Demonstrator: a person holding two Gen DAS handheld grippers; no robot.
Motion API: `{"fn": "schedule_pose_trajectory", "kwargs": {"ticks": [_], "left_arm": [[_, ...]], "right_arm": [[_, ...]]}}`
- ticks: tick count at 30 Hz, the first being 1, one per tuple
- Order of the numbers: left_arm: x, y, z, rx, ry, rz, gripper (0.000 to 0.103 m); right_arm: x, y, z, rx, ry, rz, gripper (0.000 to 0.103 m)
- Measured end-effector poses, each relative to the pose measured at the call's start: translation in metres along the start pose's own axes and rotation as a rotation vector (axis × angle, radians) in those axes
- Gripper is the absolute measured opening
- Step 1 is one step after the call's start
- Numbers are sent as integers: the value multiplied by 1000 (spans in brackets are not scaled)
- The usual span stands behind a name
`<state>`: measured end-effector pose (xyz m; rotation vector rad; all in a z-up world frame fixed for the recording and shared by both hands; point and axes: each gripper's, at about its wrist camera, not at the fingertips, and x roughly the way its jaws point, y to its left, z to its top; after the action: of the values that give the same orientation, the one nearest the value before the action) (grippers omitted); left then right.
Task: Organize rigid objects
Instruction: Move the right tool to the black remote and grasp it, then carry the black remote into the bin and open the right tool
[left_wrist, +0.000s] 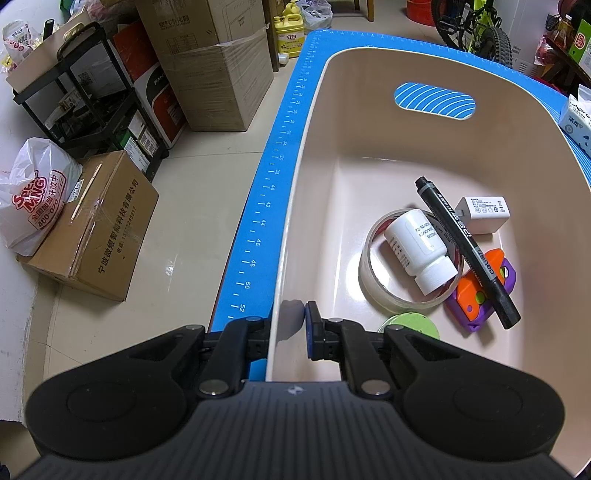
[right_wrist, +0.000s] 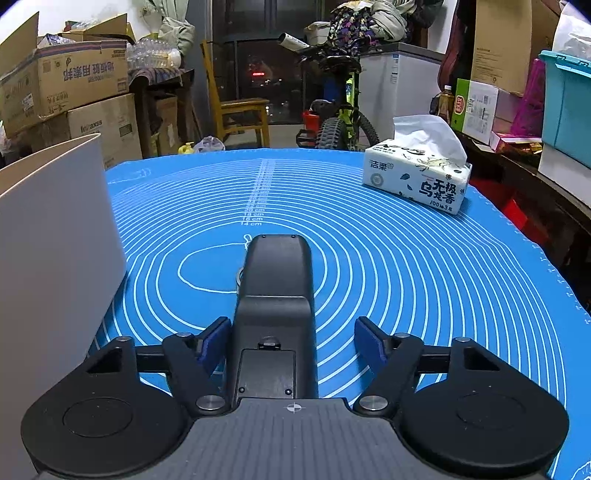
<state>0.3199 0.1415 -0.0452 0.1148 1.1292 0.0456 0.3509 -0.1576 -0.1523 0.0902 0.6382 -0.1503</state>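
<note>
A beige plastic bin (left_wrist: 369, 155) stands on the blue mat (left_wrist: 266, 206). My left gripper (left_wrist: 291, 321) is shut on the bin's near left wall, one finger outside and one inside. The bin holds a white bottle (left_wrist: 417, 247) lying in a clear tape roll (left_wrist: 388, 291), a black marker (left_wrist: 465, 247), a white charger (left_wrist: 484, 214), an orange and purple toy (left_wrist: 476, 291) and a green round lid (left_wrist: 410, 323). A dark grey remote-like device (right_wrist: 275, 295) lies on the mat (right_wrist: 406, 266) between the fingers of my right gripper (right_wrist: 291, 332). The right pad stands clearly apart from it.
The bin's outer wall (right_wrist: 55, 240) rises close on the left of the right gripper. A tissue pack (right_wrist: 417, 173) sits at the mat's far right. Cardboard boxes (left_wrist: 99, 229), a black rack (left_wrist: 85, 96) and a plastic bag (left_wrist: 33, 195) stand on the floor beside the table. A bicycle (right_wrist: 340, 122) stands beyond it.
</note>
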Motion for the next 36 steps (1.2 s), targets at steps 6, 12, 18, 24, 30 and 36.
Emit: {"fn": "schedule_pose_trajectory", "kwargs": {"ticks": [6, 12, 18, 24, 30, 36], "left_arm": [[0, 0, 0, 0, 0, 0, 13], [0, 0, 0, 0, 0, 1, 13], [0, -1, -1, 1, 0, 1, 13], [0, -1, -1, 0, 0, 1, 13], [1, -1, -1, 0, -1, 0, 13], [1, -1, -1, 0, 0, 1, 13]], "right_arm": [[-1, 1, 1, -25, -5, 7, 55], [-8, 2, 3, -35, -15, 14, 55], [-25, 1, 11, -42, -67, 14, 55], [-45, 2, 28, -31, -128, 42, 55], [-72, 12, 51, -45, -191, 105, 55], [-98, 34, 71, -71, -242, 197, 55]]}}
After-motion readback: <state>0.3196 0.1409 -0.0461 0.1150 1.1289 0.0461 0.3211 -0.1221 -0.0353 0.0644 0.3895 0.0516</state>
